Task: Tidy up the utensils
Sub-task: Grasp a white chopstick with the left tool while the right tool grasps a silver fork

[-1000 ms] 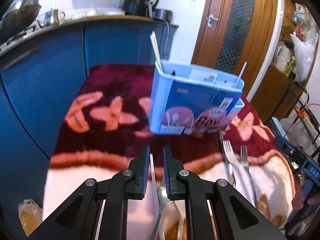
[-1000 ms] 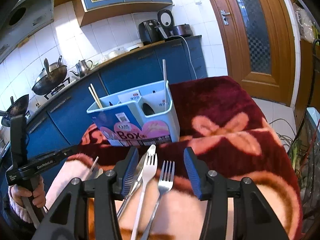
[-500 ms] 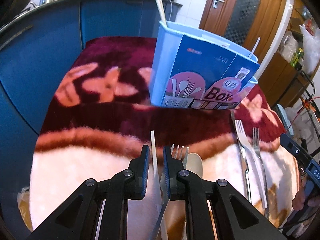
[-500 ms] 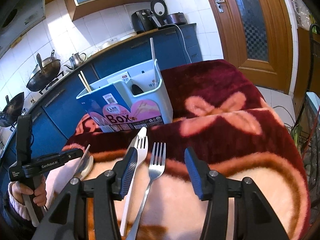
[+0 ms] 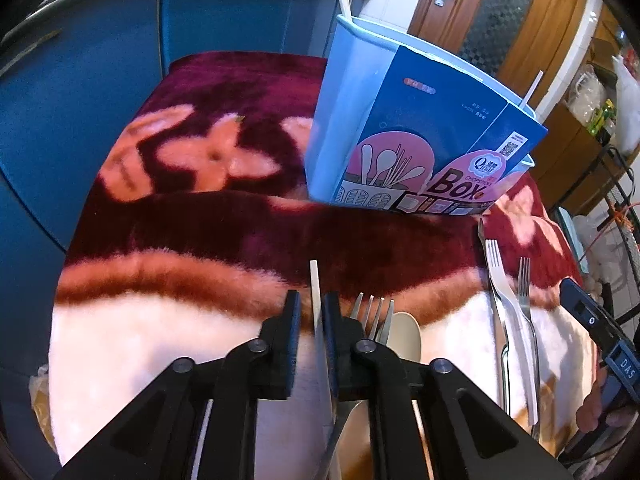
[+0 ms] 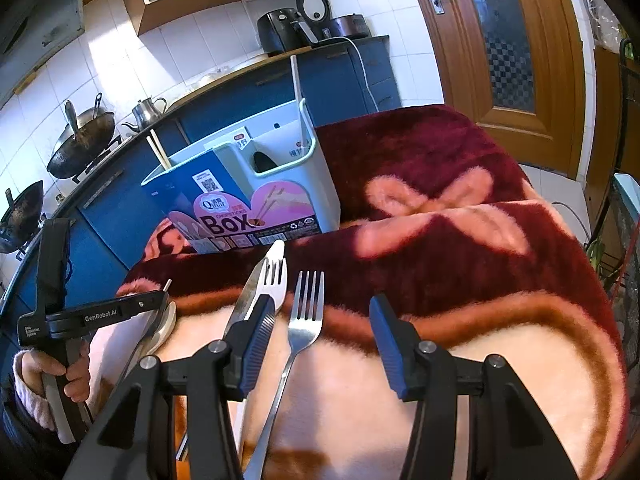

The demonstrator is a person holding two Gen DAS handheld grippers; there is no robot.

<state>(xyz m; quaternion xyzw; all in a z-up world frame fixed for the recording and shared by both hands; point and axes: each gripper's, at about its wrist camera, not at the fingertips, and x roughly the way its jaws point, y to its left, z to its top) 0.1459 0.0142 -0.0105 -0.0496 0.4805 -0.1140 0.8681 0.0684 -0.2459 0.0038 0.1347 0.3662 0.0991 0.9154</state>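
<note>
Utensil box (image 6: 256,200) on blanket (image 6: 460,240), chopsticks (image 6: 158,152) standing inside, two forks (image 6: 304,320) lying before it, spoon (image 5: 404,336) and chopstick (image 5: 316,300) to their left, cabinets (image 5: 80,80) behind.

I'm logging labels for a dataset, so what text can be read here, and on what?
"Box": big letters on the blue utensil box.
"CHOPSTICKS": small line above it on the box's label.
"GenRobot.AI": on the left tongs.
"DAS": on the right tongs' body.
Price sticker, QR codes and fine print on the box: too small to read.
</note>
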